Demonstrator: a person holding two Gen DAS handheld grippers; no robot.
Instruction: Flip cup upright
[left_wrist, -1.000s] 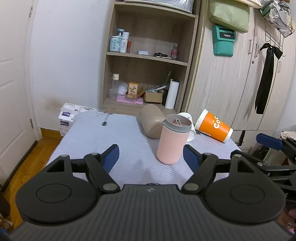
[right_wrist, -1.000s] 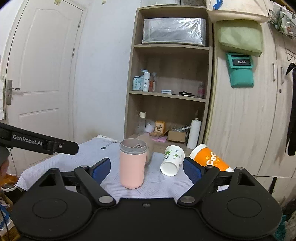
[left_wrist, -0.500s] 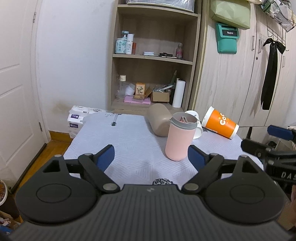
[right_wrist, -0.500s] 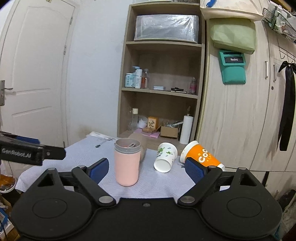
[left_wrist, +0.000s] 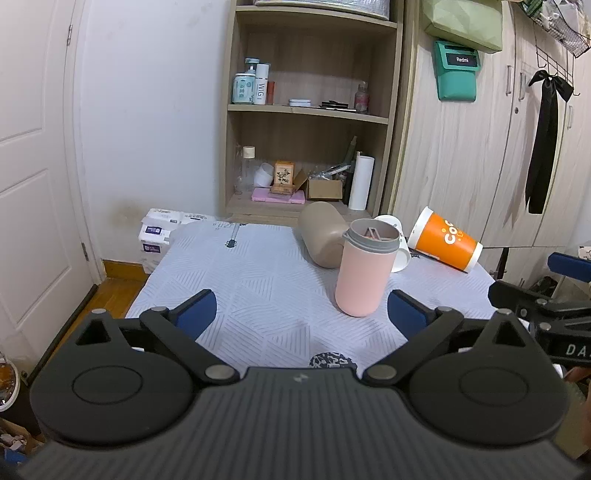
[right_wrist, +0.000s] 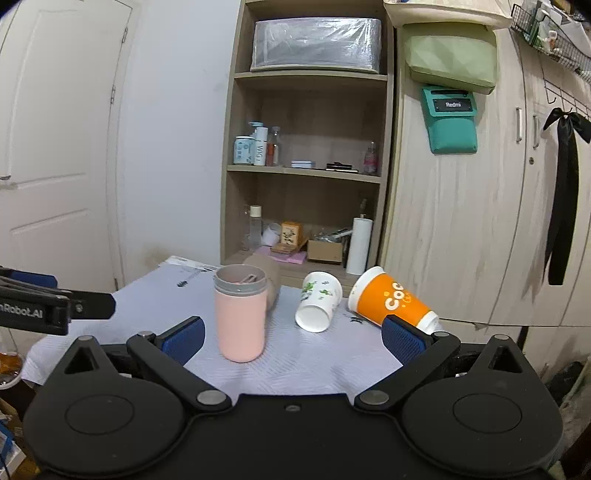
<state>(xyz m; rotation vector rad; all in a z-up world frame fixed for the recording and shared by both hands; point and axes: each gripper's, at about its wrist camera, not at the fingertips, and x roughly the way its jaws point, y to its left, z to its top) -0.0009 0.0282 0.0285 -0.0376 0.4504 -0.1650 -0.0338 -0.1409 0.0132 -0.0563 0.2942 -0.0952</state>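
Observation:
A pink cup (left_wrist: 364, 271) (right_wrist: 241, 312) stands upright on the grey-clothed table (left_wrist: 251, 280). Behind it a tan cup (left_wrist: 321, 238) (right_wrist: 271, 280) lies on its side. A white paper cup with green print (right_wrist: 318, 301) (left_wrist: 397, 245) lies on its side, and so does an orange paper cup (left_wrist: 445, 240) (right_wrist: 393, 301) to the right. My left gripper (left_wrist: 301, 314) is open and empty, back from the pink cup. My right gripper (right_wrist: 291, 336) is open and empty, back near the table's front edge.
A wooden shelf unit (left_wrist: 310, 110) with bottles and boxes stands behind the table. Wardrobe doors (left_wrist: 461, 147) are to the right, a white door (left_wrist: 33, 166) to the left. Packs of tissue (left_wrist: 159, 230) lie on the floor at the far left corner.
Both grippers have drawn back and up from the table, so the cups look smaller and farther. The cups have not moved.

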